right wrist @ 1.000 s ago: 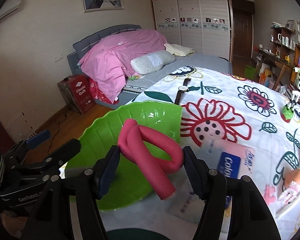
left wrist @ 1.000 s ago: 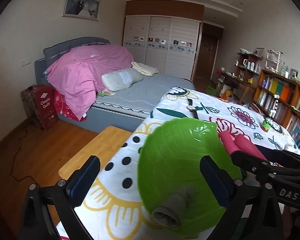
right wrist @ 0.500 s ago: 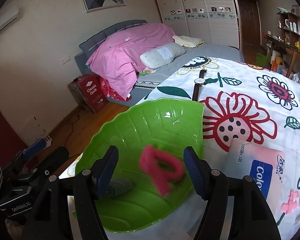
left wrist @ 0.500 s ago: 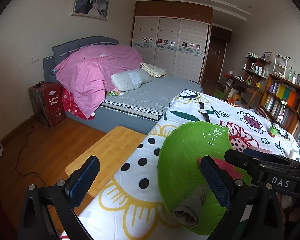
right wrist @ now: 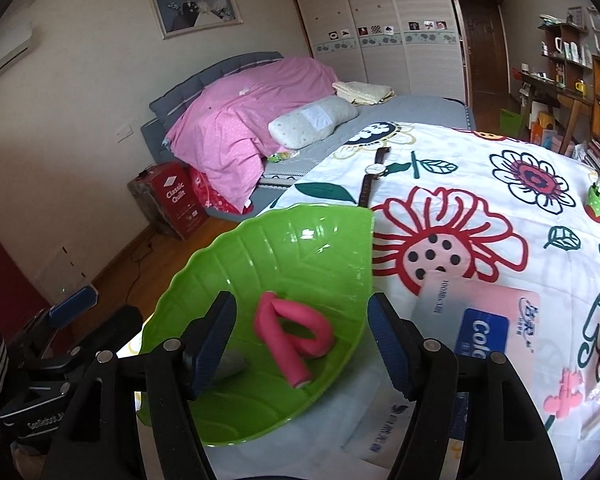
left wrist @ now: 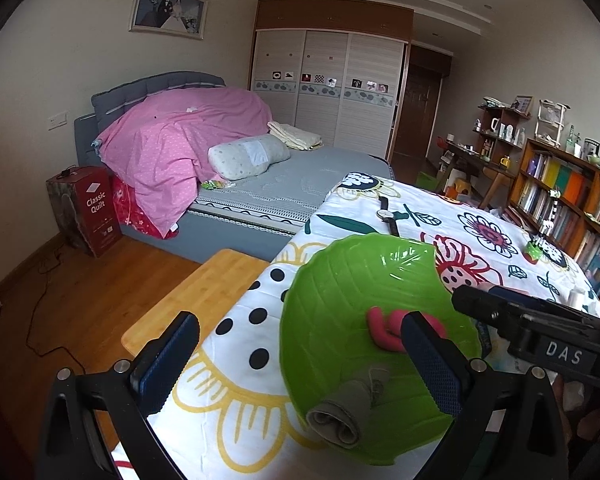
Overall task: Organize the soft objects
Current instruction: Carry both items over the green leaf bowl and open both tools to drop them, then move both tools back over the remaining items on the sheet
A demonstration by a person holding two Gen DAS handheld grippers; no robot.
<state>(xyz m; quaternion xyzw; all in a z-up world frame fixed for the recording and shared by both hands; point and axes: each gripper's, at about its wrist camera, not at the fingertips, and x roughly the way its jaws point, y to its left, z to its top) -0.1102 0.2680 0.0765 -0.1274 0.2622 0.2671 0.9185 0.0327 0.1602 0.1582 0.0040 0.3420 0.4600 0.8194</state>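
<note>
A green leaf-shaped bowl (left wrist: pixel 340 280) (right wrist: pixel 300 248) sits on the flowered tablecloth. In it lie a bent pink foam roller (right wrist: pixel 292 332) (left wrist: pixel 384 328) and a rolled grey cloth (left wrist: pixel 340 416), which the right finger partly hides in the right wrist view. My right gripper (right wrist: pixel 302 340) is open and empty just above the roller. My left gripper (left wrist: pixel 300 360) is open and empty at the bowl's near left rim. A pink and blue tissue pack (right wrist: pixel 484 316) lies right of the bowl.
A wristwatch (right wrist: pixel 374 176) lies beyond the bowl. A small green strawberry holder (right wrist: pixel 598 204) stands at the far right. A pink toy (right wrist: pixel 564 396) lies at the near right. A wooden board (left wrist: pixel 196 300), then floor and bed (left wrist: pixel 260 184), lie left of the table.
My right gripper let go of the pink roller, which dropped into the green bowl. Both grippers have pulled back a little from the bowl.
</note>
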